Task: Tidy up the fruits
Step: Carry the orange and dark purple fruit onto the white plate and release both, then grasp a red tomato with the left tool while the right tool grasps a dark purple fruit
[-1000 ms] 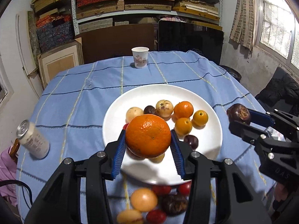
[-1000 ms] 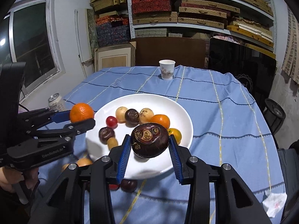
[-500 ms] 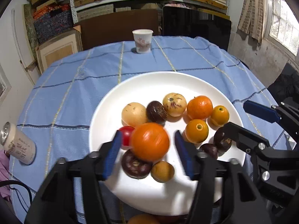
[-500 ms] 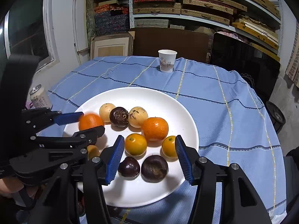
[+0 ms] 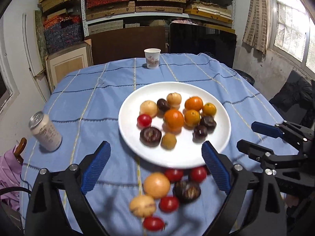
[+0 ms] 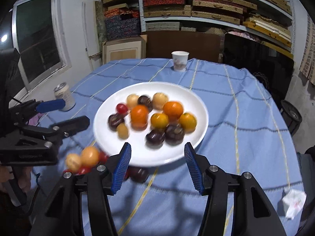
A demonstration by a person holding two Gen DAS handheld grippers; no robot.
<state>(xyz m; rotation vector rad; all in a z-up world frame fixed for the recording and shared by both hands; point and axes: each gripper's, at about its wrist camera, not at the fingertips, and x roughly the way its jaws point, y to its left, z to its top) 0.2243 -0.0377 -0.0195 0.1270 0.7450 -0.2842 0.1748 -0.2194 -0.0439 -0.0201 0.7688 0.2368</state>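
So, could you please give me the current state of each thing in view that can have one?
left gripper: open, empty
right gripper: open, empty
white plate: holding eleven fruits
loose fruits: on the tablecloth, off the plate
drink can: upright, leaning in the fisheye view
paper cup: upright
crumpled paper: on the cloth, near edge

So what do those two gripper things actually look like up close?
Both are black plastic frames. The left gripper and the right gripper each have two fingers faced with ribbed blue pads, fastened by silver screws. A black cable runs by the left one, and a bare hand holds its handle.
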